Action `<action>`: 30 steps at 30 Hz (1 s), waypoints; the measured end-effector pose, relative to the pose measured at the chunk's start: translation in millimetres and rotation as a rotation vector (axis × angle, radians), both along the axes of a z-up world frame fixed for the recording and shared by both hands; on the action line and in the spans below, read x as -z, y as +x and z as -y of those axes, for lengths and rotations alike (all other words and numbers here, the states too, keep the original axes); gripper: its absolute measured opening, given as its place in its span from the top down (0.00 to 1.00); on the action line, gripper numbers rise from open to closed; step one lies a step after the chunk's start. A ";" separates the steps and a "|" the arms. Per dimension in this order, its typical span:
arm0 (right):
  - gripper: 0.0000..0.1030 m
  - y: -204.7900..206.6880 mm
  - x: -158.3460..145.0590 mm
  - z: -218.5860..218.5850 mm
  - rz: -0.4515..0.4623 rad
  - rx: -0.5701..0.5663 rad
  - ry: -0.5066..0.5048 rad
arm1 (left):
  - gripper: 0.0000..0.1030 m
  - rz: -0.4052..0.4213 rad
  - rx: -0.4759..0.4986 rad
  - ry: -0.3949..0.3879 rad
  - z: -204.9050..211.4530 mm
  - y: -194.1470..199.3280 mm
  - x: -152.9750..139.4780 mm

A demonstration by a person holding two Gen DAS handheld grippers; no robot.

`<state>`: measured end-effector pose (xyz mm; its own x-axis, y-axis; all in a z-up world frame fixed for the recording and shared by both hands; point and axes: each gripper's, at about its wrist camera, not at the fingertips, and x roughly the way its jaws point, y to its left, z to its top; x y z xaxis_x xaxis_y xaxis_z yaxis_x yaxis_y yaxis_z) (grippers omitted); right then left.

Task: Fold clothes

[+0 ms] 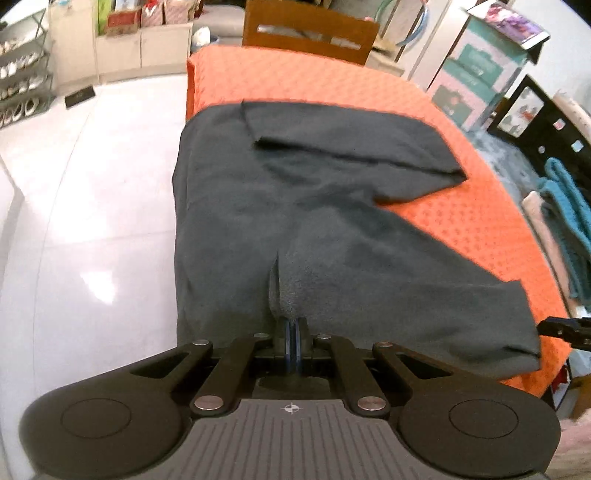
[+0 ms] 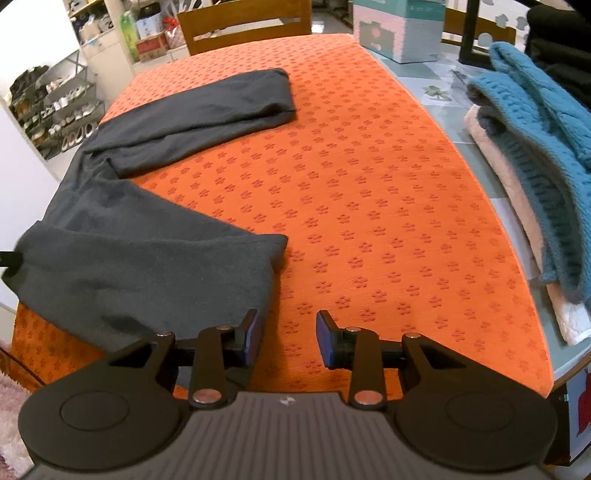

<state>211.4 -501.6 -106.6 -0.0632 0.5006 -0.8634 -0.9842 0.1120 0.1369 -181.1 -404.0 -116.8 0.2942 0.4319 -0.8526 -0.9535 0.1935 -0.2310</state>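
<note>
A dark grey garment point(image 1: 295, 203) with two long limbs lies spread on the orange patterned tablecloth point(image 1: 332, 85), and its left side hangs over the table's edge. My left gripper point(image 1: 291, 326) is shut on a pinch of the fabric at the near edge, where a crease rises from the pads. In the right wrist view the same garment point(image 2: 129, 266) lies at the left. My right gripper point(image 2: 288, 339) stands open over bare tablecloth point(image 2: 369, 203), its left finger point(image 2: 251, 332) just beside the near limb's end. Nothing sits between its pads.
A stack of folded knitwear, teal on cream point(image 2: 535, 147), lies on the table's right side. A patterned box point(image 2: 399, 33) stands at the far right corner and a wooden chair point(image 2: 243, 26) behind the table. White tiled floor point(image 1: 92, 221) and a shoe rack point(image 2: 55, 110) are to the left.
</note>
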 end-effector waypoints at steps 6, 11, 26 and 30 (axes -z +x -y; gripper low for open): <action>0.63 -7.7 -4.4 -2.5 0.010 -0.048 0.010 | 0.84 -0.001 -0.009 -0.010 -0.7 -2.3 15.0; 0.59 -10.7 7.1 -6.1 -0.026 -0.040 -0.014 | 0.67 -0.015 -0.012 0.009 5.2 -10.7 10.1; 0.95 7.2 25.0 2.5 -0.226 0.103 -0.019 | 0.61 0.006 -0.063 0.017 11.4 -37.6 -11.4; 0.96 -6.8 -4.3 1.3 -0.184 0.109 0.038 | 0.61 0.028 -0.052 0.045 7.1 -48.5 -20.7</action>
<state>204.5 -502.9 -102.3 -0.1618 0.5451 -0.8226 -0.9247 0.2073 0.3192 -229.6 -411.1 -96.1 0.2934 0.4846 -0.8241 -0.9560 0.1544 -0.2496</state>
